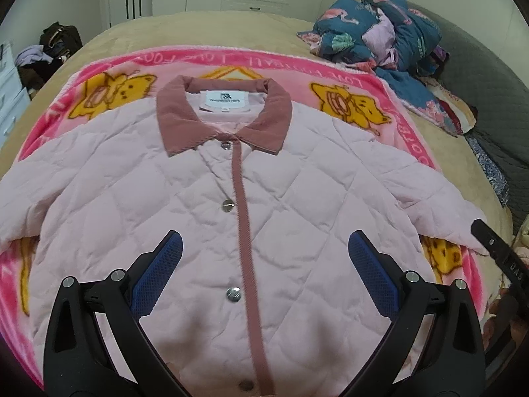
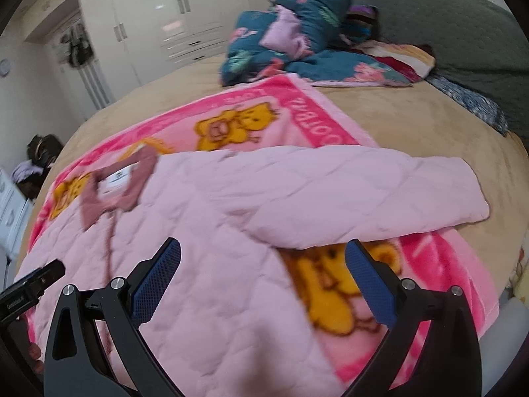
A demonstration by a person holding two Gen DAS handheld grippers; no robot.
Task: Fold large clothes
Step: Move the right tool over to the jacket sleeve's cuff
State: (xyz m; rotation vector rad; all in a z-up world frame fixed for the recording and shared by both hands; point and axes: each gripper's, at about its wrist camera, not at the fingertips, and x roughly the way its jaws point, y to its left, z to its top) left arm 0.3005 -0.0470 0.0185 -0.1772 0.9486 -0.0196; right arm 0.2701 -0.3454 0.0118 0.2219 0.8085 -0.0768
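We held the left gripper (image 1: 264, 264) spread above the jacket (image 1: 211, 218), gripping nothing. The right gripper (image 2: 263, 271) was likewise spread, over the jacket's edge and the blanket (image 2: 334, 284). The jacket lay flat, buttoned, mid-frame on the blanket; its sleeve (image 2: 380, 192) reached right; bedding (image 1: 380, 26) was heaped upper right.
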